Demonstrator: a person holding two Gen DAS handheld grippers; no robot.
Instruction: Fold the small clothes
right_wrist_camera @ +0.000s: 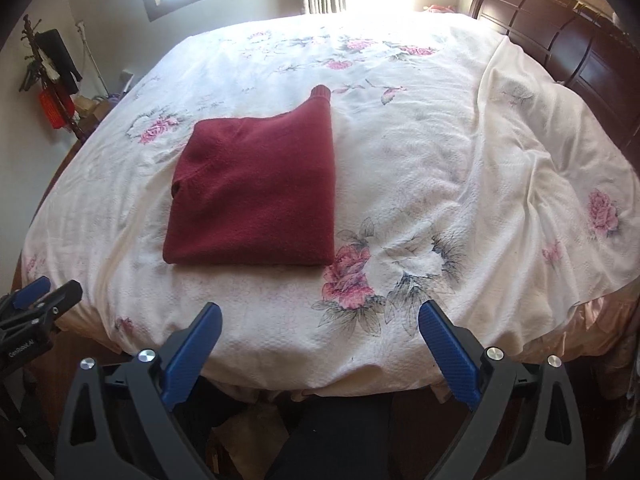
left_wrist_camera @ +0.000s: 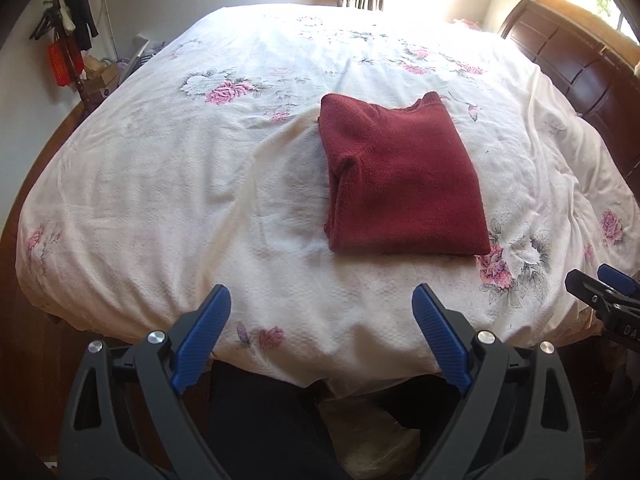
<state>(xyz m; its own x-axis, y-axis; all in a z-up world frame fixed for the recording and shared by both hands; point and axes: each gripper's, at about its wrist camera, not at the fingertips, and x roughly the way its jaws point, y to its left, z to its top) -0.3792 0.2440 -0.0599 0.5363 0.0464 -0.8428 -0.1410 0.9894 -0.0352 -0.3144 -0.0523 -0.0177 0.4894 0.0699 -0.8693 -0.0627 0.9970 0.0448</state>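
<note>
A dark red sweater [left_wrist_camera: 400,180] lies folded into a neat rectangle on the bed, collar at the far end; in the right wrist view the sweater [right_wrist_camera: 256,196] shows a ribbed cuff poking out at its far corner. My left gripper [left_wrist_camera: 322,300] hovers open over the bed's near edge, well short of the sweater, nothing between its fingers. My right gripper [right_wrist_camera: 320,316] is also open and empty, near the same edge, to the right of the sweater. Each gripper shows at the edge of the other's view: the right gripper [left_wrist_camera: 604,284], the left gripper [right_wrist_camera: 44,292].
A white bedspread [left_wrist_camera: 160,200] with pink flower prints covers the bed. A dark wooden headboard [right_wrist_camera: 560,40] stands at the right. A coat rack with hanging items [left_wrist_camera: 68,32] and clutter sit by the left wall. Bright windows lie behind. A person's dark-clothed legs show below the bed's edge.
</note>
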